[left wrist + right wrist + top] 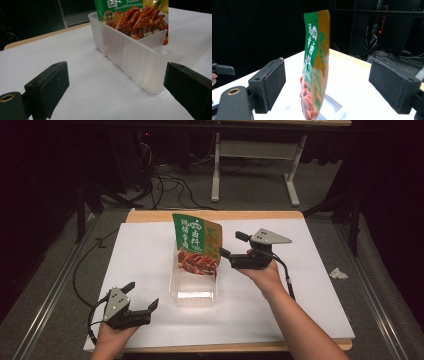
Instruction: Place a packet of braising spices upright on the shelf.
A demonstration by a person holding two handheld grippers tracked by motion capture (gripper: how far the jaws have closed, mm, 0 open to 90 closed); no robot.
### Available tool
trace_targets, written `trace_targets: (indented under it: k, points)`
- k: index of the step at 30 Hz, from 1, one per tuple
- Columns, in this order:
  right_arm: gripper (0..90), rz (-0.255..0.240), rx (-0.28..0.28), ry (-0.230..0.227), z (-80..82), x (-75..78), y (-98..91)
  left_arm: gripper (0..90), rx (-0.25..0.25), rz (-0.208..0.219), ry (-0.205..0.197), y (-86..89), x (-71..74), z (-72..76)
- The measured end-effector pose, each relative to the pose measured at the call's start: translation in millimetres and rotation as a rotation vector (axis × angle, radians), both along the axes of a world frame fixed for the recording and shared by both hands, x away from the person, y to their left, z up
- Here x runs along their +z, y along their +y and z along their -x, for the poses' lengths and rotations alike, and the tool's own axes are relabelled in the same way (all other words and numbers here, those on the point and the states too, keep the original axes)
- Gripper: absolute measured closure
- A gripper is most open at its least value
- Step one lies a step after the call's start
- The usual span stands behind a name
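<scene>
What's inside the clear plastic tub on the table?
A green snack pouch stands upright at the far end of the tub; its near end looks bare. The pouch's bottom edge is hidden.

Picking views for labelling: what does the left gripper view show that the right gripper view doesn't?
Left gripper view: the clear plastic container's full side wall and open rim, plus the printed front of the snack pouch standing in it.
Right gripper view: the pouch edge-on at full height, a lit equipment rack behind the table, and the left gripper's jaw tip.
Both: pouch, white table, open black jaws.
</scene>
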State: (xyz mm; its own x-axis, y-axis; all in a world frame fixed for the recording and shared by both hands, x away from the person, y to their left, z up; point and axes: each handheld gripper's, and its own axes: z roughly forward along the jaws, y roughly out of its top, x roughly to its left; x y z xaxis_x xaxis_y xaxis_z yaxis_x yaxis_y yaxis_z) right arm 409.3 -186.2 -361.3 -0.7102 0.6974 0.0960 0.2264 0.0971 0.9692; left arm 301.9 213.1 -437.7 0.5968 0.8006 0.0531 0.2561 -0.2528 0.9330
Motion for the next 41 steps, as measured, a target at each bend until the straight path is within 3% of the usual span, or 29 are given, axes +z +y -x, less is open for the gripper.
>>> trace_targets:
  k: [6, 13, 20, 25, 27, 29, 33, 41]
  points:
    - [12.7, 0.015, -0.035, -0.002, 17.1, -3.0, -28.1, 6.6, 0.005, -0.007, 0.011, -0.1, -1.7, -1.0]
    - [11.5, 0.057, -0.099, 0.019, 42.6, -17.6, -75.4, 6.6, 0.004, -0.019, 0.025, -2.5, -3.9, -1.8]
    - [10.6, 0.089, -0.213, 0.063, 77.9, -37.4, -129.6, 6.6, 0.003, -0.029, 0.038, -4.9, -6.4, -2.2]
    - [9.9, 0.094, -0.292, 0.057, 110.3, -59.3, -168.3, 6.6, -0.001, -0.039, 0.050, -6.6, -8.5, -3.7]
    - [10.4, 0.083, -0.302, 0.081, 116.7, -69.5, -175.5, 6.6, -0.002, -0.041, 0.058, -7.6, -9.4, -5.6]
    - [9.9, 0.112, -0.291, 0.101, 115.2, -72.1, -176.2, 6.6, 0.008, -0.033, 0.066, -8.5, -10.0, -7.3]
    - [9.5, 0.144, -0.279, 0.083, 111.4, -71.6, -173.0, 6.6, 0.017, -0.035, 0.072, -11.4, -10.2, -7.2]
    - [8.7, 0.126, -0.276, 0.100, 110.0, -72.7, -174.0, 6.6, 0.011, -0.047, 0.074, -12.1, -11.2, -6.5]
